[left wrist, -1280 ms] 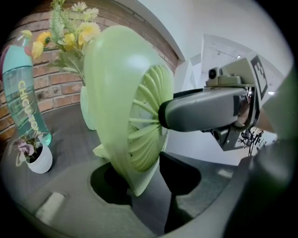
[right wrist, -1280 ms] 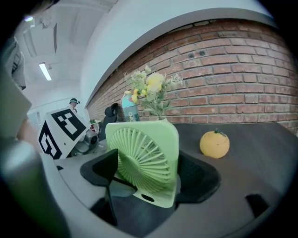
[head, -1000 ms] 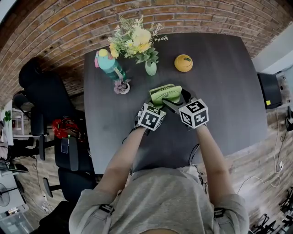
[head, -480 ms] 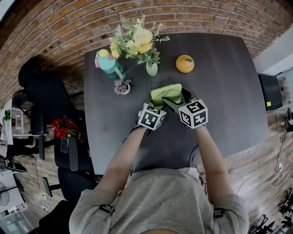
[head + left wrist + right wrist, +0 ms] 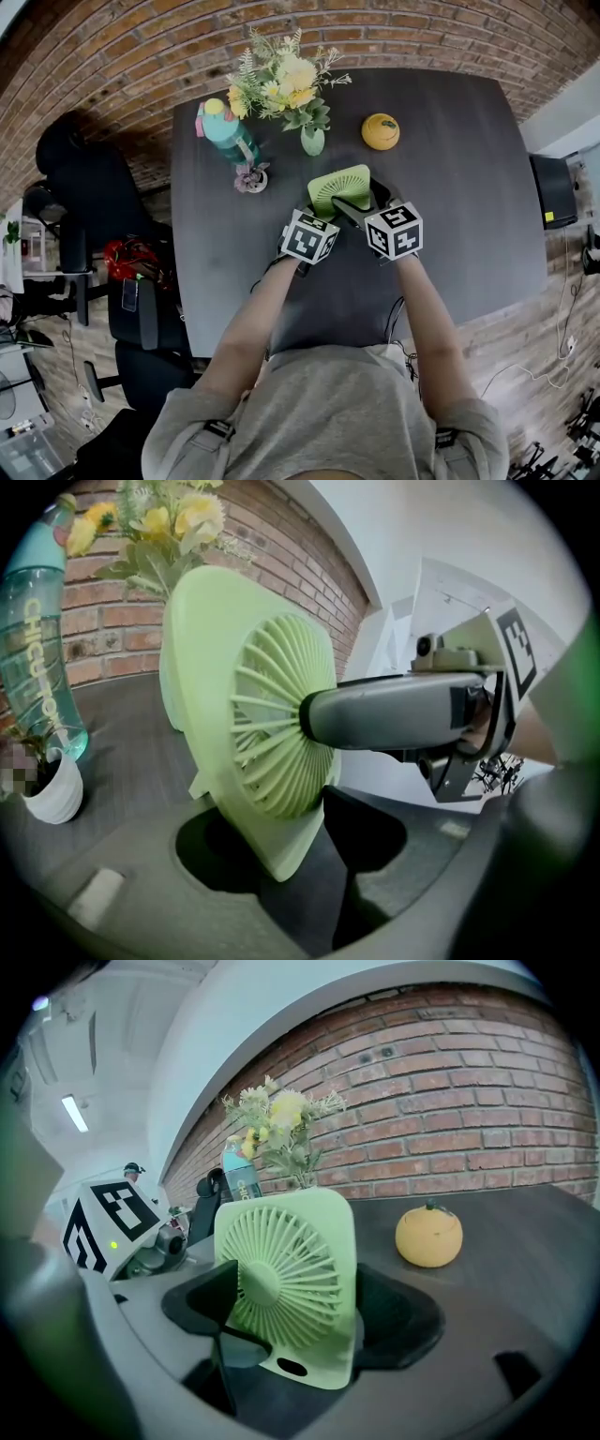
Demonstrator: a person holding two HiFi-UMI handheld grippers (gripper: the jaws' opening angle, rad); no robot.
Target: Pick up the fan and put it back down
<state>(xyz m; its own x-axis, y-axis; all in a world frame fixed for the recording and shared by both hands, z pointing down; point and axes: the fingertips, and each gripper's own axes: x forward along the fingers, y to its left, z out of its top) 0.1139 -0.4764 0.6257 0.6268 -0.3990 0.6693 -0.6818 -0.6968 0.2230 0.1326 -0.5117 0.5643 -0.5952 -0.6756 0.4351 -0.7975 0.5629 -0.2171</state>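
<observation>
A dark table stands against a brick wall. In the head view, a vase of flowers, a teal bottle, a small white pot and an orange ornament line the upper part of the frame. That leaves bare table near the person for handling. The green fan sits just above frame centre, tilted. The left gripper meets it from the lower left and the right gripper from the lower right.

In the left gripper view the fan fills the centre, with its lower corner dipping between this claw's jaws. They stand apart and have just been opening, so the corner looks merely bracketed rather than pinched. I judge this hand a steadying guard that is now giving up its share. A grey finger of the other claw crosses from the right edge and lies on the grille's hub.

In the right gripper view the fan stands upright at centre. One jaw is on its front face at the left and the other is behind its right side, so this claw is clamped on it and likely bears it alone. No view shows whether the base touches the table.
</observation>
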